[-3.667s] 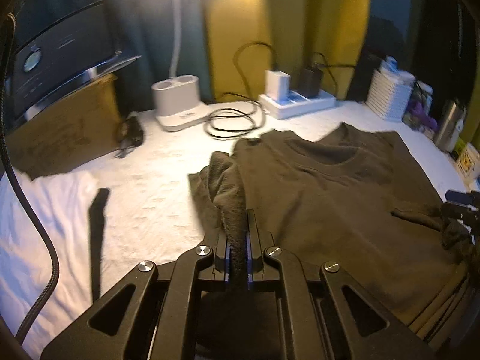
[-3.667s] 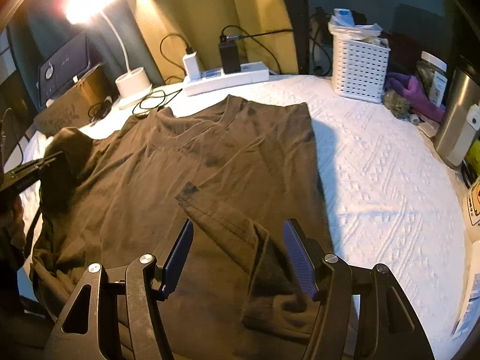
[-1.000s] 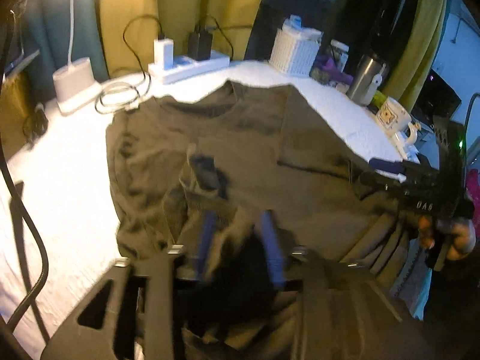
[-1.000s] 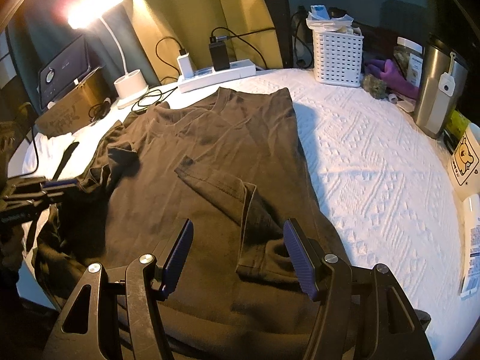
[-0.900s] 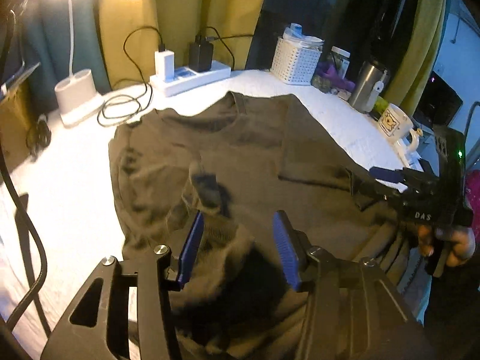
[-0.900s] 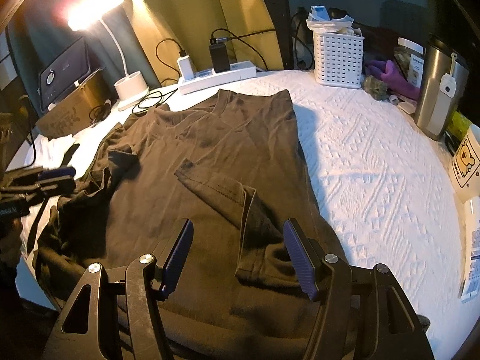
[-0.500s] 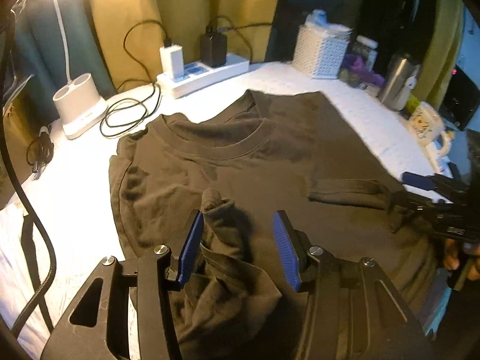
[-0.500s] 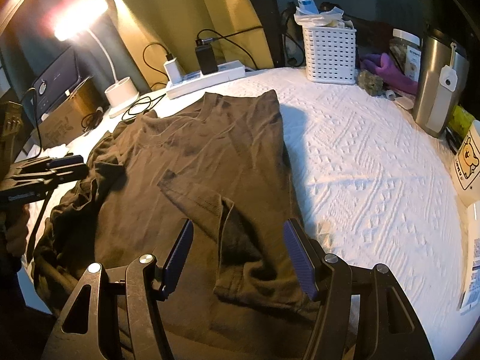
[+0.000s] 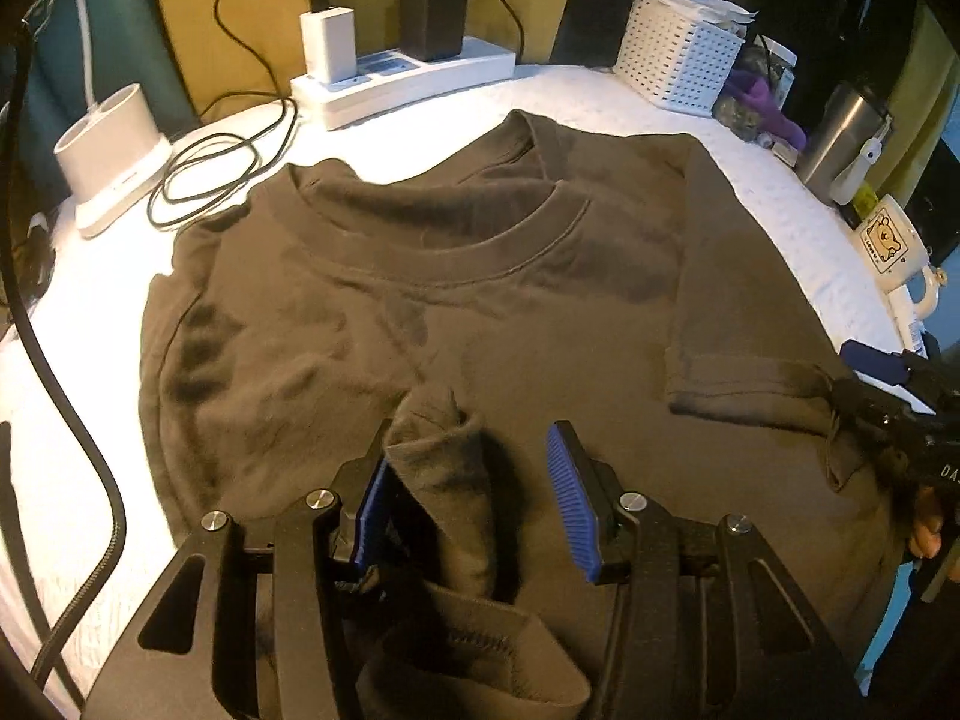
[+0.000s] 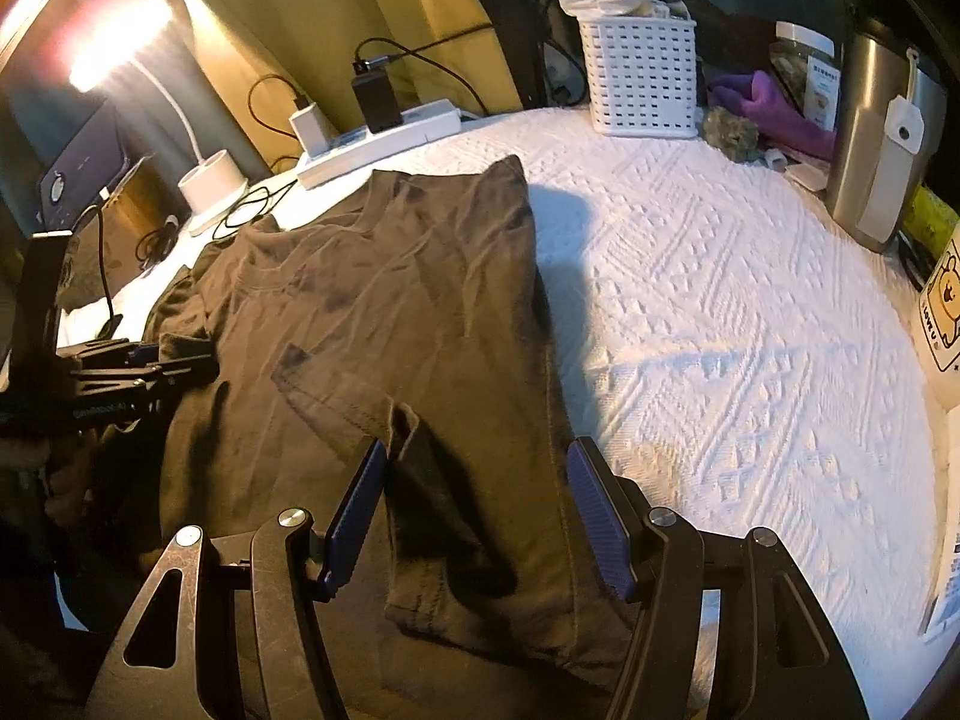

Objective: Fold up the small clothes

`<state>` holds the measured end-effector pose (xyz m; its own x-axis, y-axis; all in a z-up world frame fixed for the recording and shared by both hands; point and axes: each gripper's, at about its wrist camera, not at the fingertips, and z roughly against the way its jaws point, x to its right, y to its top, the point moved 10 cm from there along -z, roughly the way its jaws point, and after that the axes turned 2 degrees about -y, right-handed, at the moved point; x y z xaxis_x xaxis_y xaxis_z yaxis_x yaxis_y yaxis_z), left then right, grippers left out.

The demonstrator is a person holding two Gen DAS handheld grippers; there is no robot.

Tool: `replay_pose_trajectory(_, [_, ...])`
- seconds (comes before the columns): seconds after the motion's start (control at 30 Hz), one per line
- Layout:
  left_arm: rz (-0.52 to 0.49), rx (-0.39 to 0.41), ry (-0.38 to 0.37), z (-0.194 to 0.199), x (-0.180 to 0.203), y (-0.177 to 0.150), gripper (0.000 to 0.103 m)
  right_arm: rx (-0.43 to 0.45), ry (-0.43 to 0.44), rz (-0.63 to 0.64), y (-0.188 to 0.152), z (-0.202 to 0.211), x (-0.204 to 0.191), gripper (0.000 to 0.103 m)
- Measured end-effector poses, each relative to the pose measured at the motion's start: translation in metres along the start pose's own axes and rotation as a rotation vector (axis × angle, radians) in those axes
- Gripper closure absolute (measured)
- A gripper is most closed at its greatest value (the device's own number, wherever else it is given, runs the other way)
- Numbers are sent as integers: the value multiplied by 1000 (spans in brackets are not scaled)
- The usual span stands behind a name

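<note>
Sleeve-fold step on the T-shirt (image 9: 456, 300): we have left gripper (image 9: 465, 483) and right gripper (image 10: 477, 510) fingers spread, pinching nothing; next, pinch the bunched sleeve (image 9: 447, 450) lower-centre.

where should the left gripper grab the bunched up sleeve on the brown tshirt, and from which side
Grip the raised peak of the bunched sleeve, coming down from above along the left gripper's own line. That fold of the brown t-shirt stands up between the open blue pads, leaning on the left pad, so it probably pinches cleanly; the flat cloth around it gives no edge.
</note>
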<state>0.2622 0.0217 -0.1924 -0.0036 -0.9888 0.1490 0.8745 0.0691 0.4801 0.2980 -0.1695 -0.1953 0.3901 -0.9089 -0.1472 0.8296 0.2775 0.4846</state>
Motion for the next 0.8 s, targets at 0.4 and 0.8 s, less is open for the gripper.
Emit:
replay_pose_trajectory(0.4, [-49,43,-30,13,25,10,54,-11,-12,3,0,-3,2,38])
replay_pose_trajectory(0.8, [-116,126,-13,49,46,2,52,32,-33,31,-7,23,-8,37])
